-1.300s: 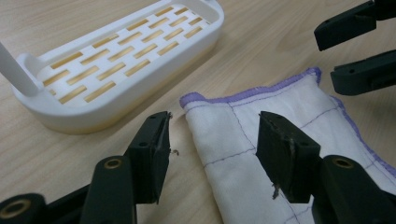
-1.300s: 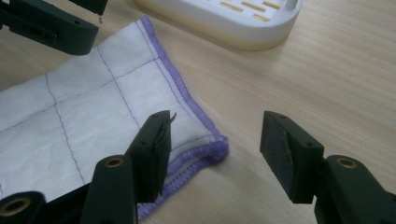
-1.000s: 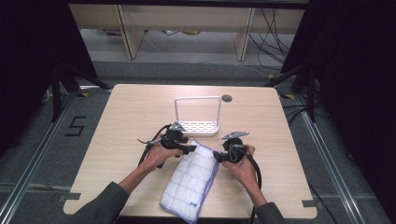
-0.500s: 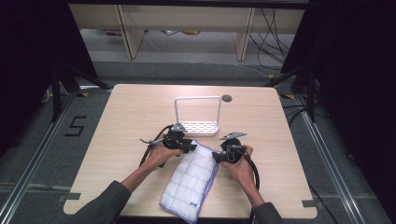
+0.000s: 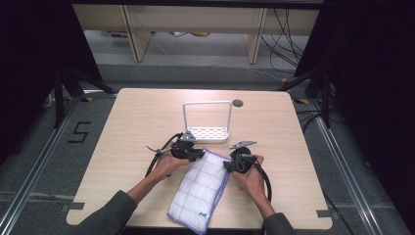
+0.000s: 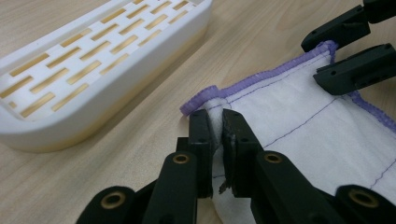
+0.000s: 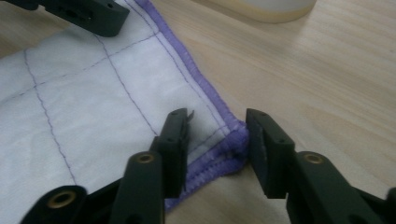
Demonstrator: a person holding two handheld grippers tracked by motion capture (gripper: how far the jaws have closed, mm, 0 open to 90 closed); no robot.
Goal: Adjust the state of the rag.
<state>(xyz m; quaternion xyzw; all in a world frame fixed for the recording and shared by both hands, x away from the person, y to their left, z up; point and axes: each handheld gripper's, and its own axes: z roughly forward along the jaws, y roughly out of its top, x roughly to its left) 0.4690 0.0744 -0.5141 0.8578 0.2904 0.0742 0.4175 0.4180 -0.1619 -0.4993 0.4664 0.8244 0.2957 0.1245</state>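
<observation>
Two tongs work at the far edge of a white cloth [image 5: 200,188] on the desk [image 5: 127,127]. We see the cloth lying flat, stitched in a thin purple grid with a purple hem, running from mid-desk down toward the person's edge, tilted a little to the left.

Left tongs [image 5: 188,151]: at the cloth's far left corner. In the left gripper view the jaws of the left tongs [image 6: 218,122] have just been closing and now pinch a small fold of cloth [image 6: 299,140] between the pads, just inside the hem. The corner lifts slightly off the wood where it is pinched.

Right tongs [image 5: 238,159]: at the far right corner. In the right gripper view the jaws of the right tongs [image 7: 217,135] have just been closing, but a gap remains. The purple corner of the cloth [image 7: 93,107] sits between them; the right pad is at the corner's edge, the left pad stands over the white weave. We see no pressing from both sides, so we note no grip there.

A white rack [image 5: 208,132] with a slotted base and a tall hoop handle stands just beyond the cloth, near the left tongs, apart from the hem. In the left gripper view the rack [image 6: 93,65] shows slots with wood beneath.

Both hands rest low on the desk, sleeves entering from the near edge.
</observation>
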